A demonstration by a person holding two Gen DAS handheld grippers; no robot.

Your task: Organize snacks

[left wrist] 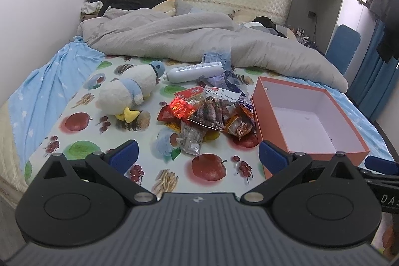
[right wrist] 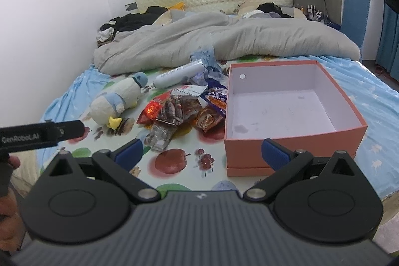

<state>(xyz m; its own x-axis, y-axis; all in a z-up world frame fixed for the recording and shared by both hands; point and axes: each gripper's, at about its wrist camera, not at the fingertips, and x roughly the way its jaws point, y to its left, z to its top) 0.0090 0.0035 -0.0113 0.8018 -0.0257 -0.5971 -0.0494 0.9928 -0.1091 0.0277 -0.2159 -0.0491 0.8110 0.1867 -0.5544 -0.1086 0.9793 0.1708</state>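
A bedroom, its bed (left wrist: 82, 101) spread with a fruit-print sheet, serves as the sorting ground. Ahead of the left gripper (left wrist: 198, 155), whose jaws stand wide apart and empty, lies a heap of snack packets (left wrist: 207, 114), with a plush duck (left wrist: 129, 89) to its left beyond the fingers. The right gripper (right wrist: 202, 153), likewise spread and holding nothing, faces an empty orange box (right wrist: 294, 136), just right of the heap, apparently set there to receive the snacks.
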